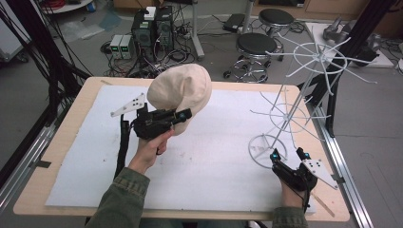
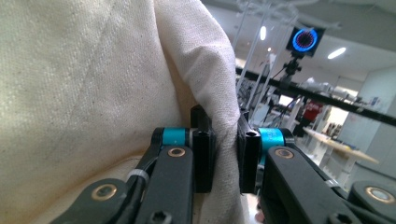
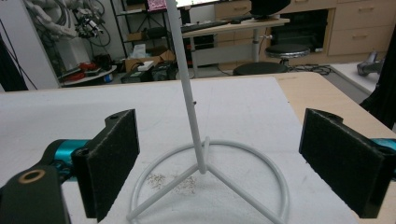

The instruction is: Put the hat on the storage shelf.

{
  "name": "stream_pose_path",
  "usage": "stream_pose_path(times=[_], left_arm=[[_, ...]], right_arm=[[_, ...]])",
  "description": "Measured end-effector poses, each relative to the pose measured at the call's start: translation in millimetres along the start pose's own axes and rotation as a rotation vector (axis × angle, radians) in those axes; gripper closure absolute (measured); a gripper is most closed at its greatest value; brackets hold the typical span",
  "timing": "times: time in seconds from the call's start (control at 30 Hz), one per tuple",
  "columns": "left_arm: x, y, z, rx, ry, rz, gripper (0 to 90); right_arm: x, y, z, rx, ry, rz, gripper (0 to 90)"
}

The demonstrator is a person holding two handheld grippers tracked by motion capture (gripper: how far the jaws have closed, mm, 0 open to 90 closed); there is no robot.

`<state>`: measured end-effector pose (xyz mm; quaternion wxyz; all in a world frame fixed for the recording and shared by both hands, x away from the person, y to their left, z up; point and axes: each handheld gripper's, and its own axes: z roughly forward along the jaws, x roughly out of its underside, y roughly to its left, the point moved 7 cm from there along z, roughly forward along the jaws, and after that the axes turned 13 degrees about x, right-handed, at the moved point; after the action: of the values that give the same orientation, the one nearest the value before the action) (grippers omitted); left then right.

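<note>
A cream fabric hat (image 1: 180, 88) hangs in the air over the white mat, held up by my left gripper (image 1: 183, 115), which is shut on a fold of its edge. In the left gripper view the cloth of the hat (image 2: 93, 84) is pinched between the two black pads (image 2: 203, 161). A white wire rack (image 1: 304, 85) with a ring base (image 1: 268, 151) and spoked tiers stands at the right of the table. My right gripper (image 1: 289, 156) rests low beside that base, open; its pads (image 3: 112, 158) stand wide apart on either side of the rack's ring base (image 3: 219, 182) and pole.
A white foam mat (image 1: 214, 161) covers the wooden table (image 1: 66, 128). Behind the table are two black stools (image 1: 256, 45), computer boxes with cables (image 1: 152, 28) and black frame posts at both sides.
</note>
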<state>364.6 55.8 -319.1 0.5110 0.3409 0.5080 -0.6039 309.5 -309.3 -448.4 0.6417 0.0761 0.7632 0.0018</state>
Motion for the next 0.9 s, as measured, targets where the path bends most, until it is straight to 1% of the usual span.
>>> stream_pose_path(times=[0.13,0.23,0.27,0.33,0.47,0.5,0.57,0.63,0.67,0.8,0.87,0.9], left_arm=[[-13.1,-6.6,-1.8,0.002,-0.022,0.019,80.6],[-21.5,-12.0,-3.2,-0.011,-0.017,0.045,80.6],[-24.4,-14.3,-3.6,-0.011,-0.018,0.05,80.6],[-30.2,-18.7,-4.4,-0.017,-0.021,0.065,80.6],[-41.9,-27.8,-4.9,-0.014,-0.028,0.088,80.5],[-44.8,-30.7,-4.5,-0.011,-0.026,0.095,80.5],[-50.6,-36.7,-2.7,-0.007,-0.032,0.117,80.4],[-56.8,-44.2,0.4,0.008,-0.039,0.13,80.4],[-58.4,-46.1,1.4,0.011,-0.042,0.129,80.4],[-67.0,-51.6,7.8,0.019,-0.027,0.149,80.3],[-70.8,-53.2,11.0,0.024,-0.027,0.15,80.3],[-74.0,-54.5,13.8,0.026,-0.027,0.158,80.3]], right_arm=[[0.3,1.5,-0.4,-0.003,0.0,-0.004,11.3],[0.2,2.7,-0.2,-0.007,-0.001,-0.003,11.3],[0.5,3.1,-0.2,-0.01,0.001,-0.011,11.3],[0.6,4.2,-0.2,-0.014,0.001,-0.011,11.3],[0.7,5.3,-0.6,-0.02,0.0,-0.015,11.3],[0.6,6.6,-1.2,-0.025,0.001,-0.007,11.3],[0.8,7.2,-1.7,-0.029,0.0,-0.014,11.3],[0.9,8.3,-1.8,-0.032,0.0,-0.012,11.3],[1.1,10.1,-2.0,-0.04,0.002,-0.011,11.3],[0.9,11.5,-2.1,-0.044,0.002,-0.01,11.3],[0.8,11.9,-3.1,-0.047,0.004,-0.006,11.3],[0.8,11.9,-3.1,-0.047,0.004,-0.006,11.3]])
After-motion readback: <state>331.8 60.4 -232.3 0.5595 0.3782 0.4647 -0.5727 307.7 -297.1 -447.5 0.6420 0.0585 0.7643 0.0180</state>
